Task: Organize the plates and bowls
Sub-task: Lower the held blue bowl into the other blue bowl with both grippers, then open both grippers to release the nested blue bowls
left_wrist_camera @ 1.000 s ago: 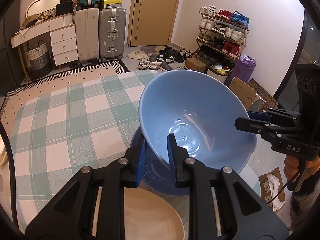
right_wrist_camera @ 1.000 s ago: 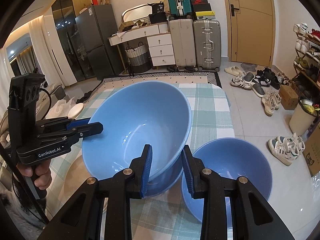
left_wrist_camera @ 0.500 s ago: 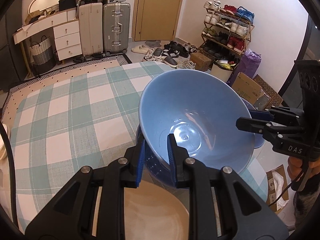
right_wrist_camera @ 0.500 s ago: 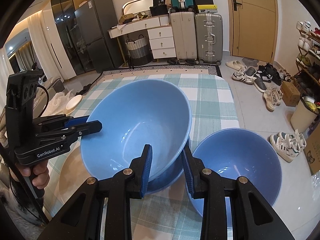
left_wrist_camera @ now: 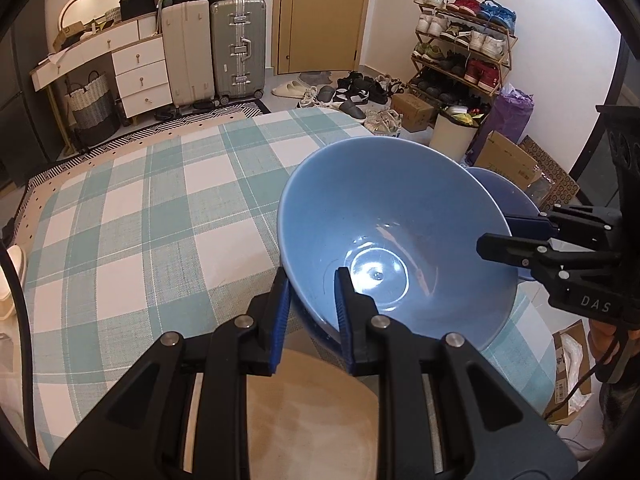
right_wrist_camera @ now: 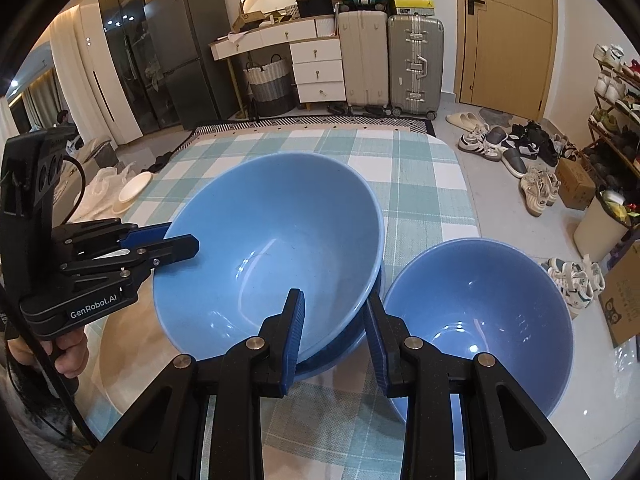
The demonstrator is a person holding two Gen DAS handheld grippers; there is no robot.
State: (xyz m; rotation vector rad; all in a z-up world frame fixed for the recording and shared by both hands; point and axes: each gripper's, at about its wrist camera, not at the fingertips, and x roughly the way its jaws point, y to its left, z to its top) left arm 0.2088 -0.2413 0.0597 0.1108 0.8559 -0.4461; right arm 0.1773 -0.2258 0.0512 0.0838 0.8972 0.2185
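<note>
A large blue bowl [left_wrist_camera: 400, 232] [right_wrist_camera: 276, 232] is held tilted, nested into another blue bowl whose rim [right_wrist_camera: 340, 354] shows beneath it. My left gripper [left_wrist_camera: 310, 294] is shut on its near rim. My right gripper [right_wrist_camera: 334, 330] straddles the opposite rim, and I cannot tell whether its pads press on it. Each gripper also shows in the other's view, the left [right_wrist_camera: 176, 242] and the right [left_wrist_camera: 500, 236]. A second blue bowl [right_wrist_camera: 480, 316] stands to the right on the checked tablecloth [left_wrist_camera: 140, 240]. A beige plate [left_wrist_camera: 308, 412] lies under my left gripper.
The table's right edge drops to a floor with shoes [right_wrist_camera: 504, 148] and a bin [left_wrist_camera: 456, 132]. Suitcases [left_wrist_camera: 236, 52] and a dresser stand at the back. A white plate [right_wrist_camera: 134, 188] lies off the table's left side.
The held bowl has come down and tilted flatter into the bowl below. The lower bowl's rim is now mostly covered. Both grippers keep their places on the rim.
</note>
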